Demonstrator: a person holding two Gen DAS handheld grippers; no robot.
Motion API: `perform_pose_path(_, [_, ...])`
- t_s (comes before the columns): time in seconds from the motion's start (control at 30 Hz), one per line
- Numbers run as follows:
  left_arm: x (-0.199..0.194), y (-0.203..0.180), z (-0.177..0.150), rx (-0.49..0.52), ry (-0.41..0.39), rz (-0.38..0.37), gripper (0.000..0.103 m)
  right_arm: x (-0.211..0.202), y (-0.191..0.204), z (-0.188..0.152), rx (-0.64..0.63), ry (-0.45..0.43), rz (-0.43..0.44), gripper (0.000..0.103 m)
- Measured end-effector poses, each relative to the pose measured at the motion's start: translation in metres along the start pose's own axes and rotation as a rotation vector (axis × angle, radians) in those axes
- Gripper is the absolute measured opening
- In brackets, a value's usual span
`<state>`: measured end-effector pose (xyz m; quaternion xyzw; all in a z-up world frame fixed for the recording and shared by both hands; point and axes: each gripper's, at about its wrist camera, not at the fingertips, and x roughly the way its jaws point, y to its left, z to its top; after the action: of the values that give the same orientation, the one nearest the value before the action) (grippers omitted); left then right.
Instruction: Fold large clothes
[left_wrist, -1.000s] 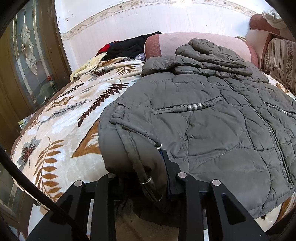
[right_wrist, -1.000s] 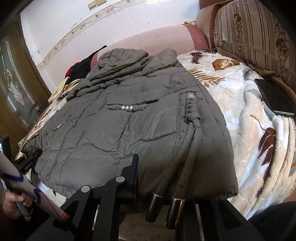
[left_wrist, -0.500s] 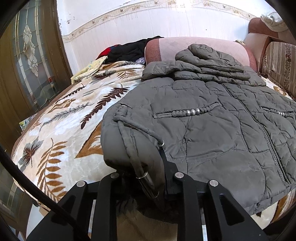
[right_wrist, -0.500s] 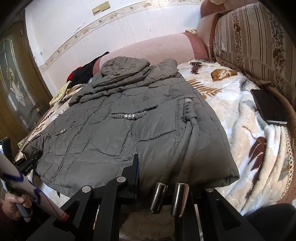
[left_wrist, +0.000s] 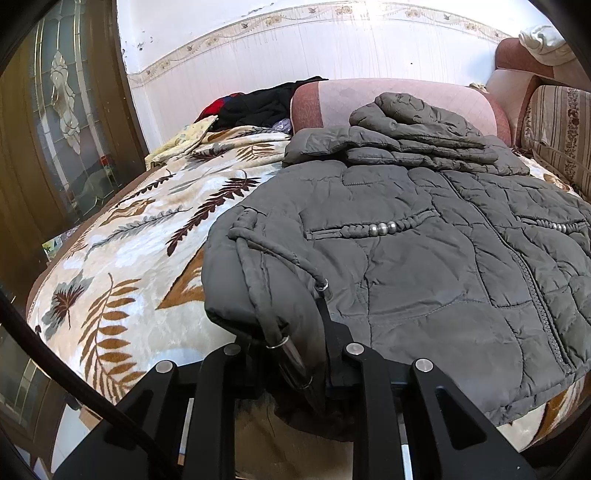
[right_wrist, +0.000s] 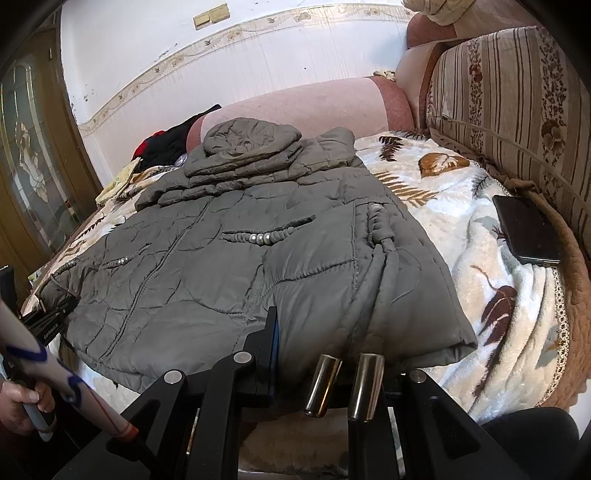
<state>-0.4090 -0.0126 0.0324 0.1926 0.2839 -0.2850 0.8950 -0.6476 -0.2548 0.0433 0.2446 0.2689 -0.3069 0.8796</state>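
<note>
A grey quilted jacket lies front-up on the leaf-patterned blanket, its hood and sleeves folded in at the far end. My left gripper is shut on the hem's near left corner, where a drawcord with a metal tip hangs over the jaws. My right gripper is shut on the jacket's near right hem corner. Two metal cord tips dangle in front of it, and its right finger is hidden under the fabric. In the right wrist view the left gripper shows at the far left, held by a hand.
A dark phone lies on the blanket to the right of the jacket. A striped sofa cushion rises on the right and a pink bolster stands behind the hood. Dark clothes are piled at the back. A glazed wooden door stands to the left.
Both grippers keep their hold on the hem. The right wrist view has tipped up slightly, showing more wall, and the metal cord tips sit higher in the picture.
</note>
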Motion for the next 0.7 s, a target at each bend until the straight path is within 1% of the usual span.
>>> perform_pose_path(0.27, [-0.005,0.002,0.001,-0.018,-0.005,-0.005,0.020,-0.008,0.002,0.001,-0.014,-0.007,-0.006,0.015])
perform_pose_path(0.7, [-0.009,0.003,0.003,-0.021,-0.017,-0.004,0.020,-0.014,-0.001,0.003,-0.024,-0.019,-0.004,0.015])
